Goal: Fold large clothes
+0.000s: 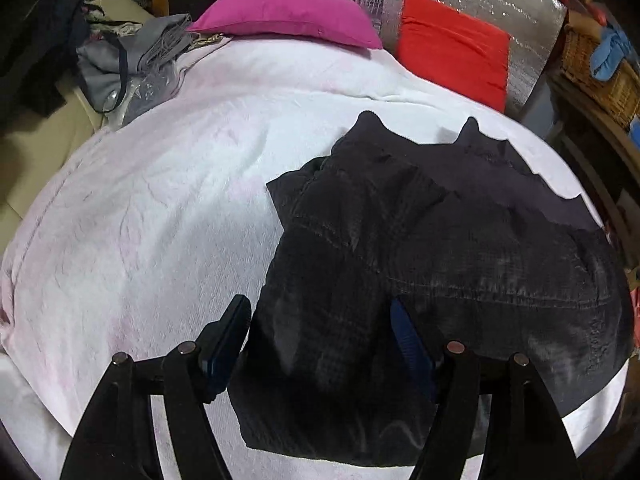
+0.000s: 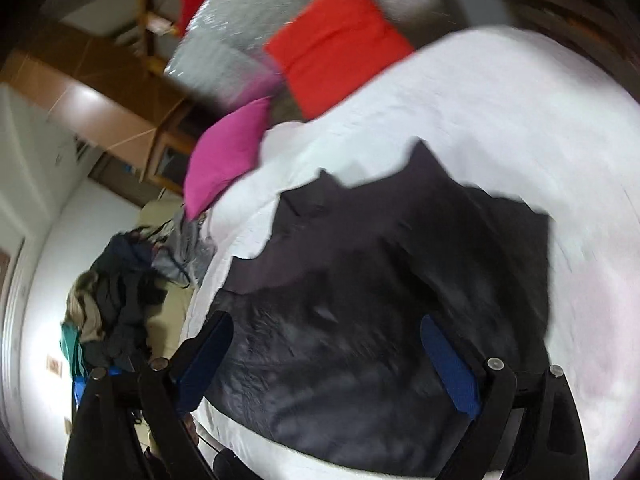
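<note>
The black garment (image 1: 420,264) lies partly folded on the white blanket (image 1: 160,208), toward its right edge. It looks soft, thick and limp, so I'd take hold at a hem corner. My left gripper (image 1: 320,336) hovers above it, fingers spread, pinching nothing. My right gripper (image 2: 336,360) is likewise wide and empty.

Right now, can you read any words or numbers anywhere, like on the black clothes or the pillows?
There are none to read.
black garment: no label or print shows.
pink pillow and red cushion: plain.
white blanket: plain.
Small pictures on the wall: too blurred to tell.
</note>
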Demonstrator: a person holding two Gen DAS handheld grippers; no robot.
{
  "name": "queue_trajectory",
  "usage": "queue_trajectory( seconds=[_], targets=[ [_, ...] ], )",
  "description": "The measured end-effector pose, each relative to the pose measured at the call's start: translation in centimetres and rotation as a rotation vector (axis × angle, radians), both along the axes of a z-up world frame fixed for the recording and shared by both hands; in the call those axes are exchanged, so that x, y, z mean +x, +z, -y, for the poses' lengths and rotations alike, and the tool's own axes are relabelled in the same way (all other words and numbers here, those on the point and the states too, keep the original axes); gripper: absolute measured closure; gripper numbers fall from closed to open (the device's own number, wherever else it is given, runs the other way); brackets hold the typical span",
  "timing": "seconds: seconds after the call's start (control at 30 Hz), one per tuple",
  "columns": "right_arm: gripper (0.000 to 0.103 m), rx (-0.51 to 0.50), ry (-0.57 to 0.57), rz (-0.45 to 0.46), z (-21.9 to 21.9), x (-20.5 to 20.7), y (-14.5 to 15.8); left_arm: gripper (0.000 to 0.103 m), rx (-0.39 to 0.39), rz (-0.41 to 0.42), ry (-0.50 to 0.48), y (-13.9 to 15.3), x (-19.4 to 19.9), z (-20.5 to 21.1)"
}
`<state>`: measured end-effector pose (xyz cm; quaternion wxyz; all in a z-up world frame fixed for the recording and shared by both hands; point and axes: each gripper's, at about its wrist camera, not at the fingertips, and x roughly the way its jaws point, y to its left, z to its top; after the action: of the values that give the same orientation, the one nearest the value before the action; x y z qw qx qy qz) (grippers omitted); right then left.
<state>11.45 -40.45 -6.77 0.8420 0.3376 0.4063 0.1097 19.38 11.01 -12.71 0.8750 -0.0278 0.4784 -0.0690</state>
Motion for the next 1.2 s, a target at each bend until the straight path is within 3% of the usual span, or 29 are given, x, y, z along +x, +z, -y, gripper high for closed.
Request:
queue_trajectory(
  seconds=[0.17,0.27,0.43,0.6,0.77,0.93,1.1,1.2],
  targets=[
    [0.006,0.032,-0.164,-0.196,2.5,3.1,-6.0,0.029,0.003,0.008,0.003,-0.5,0.0,0.3],
    [0.006,0.019,-0.166,-0.151,2.0,2.2,-4.6,0.029,0.022,0.01,-0.003,0.0,-0.5,0.7],
    [0.006,-0.214,-0.087,-0.021,-2.7,-1.6,1.6,0.028,0.069,0.088,-0.034,2.6,-2.9,2.1],
    [0.0,-0.44,-0.073,0.107,-8.2,-7.7,5.7,0.018,0.068,0.184,-0.05,5.9,-6.7,3.8],
    [0.0,-0.547,-0.149,0.096,-12.0,-12.8,5.8,0.014,0.054,0.227,-0.034,8.0,-9.8,5.2],
    [0.0,-0.595,-0.159,0.038,-15.7,-17.2,3.4,0.012,0.043,0.217,-0.044,8.4,-12.4,6.4],
    [0.0,-0.702,-0.209,0.04,-17.6,-19.3,2.7,0.008,0.027,0.219,-0.07,8.8,-15.3,7.6],
    [0.0,-0.715,-0.23,0.062,-17.7,-19.8,3.5,0.007,0.023,0.235,-0.083,9.2,-16.5,8.1]
  ],
)
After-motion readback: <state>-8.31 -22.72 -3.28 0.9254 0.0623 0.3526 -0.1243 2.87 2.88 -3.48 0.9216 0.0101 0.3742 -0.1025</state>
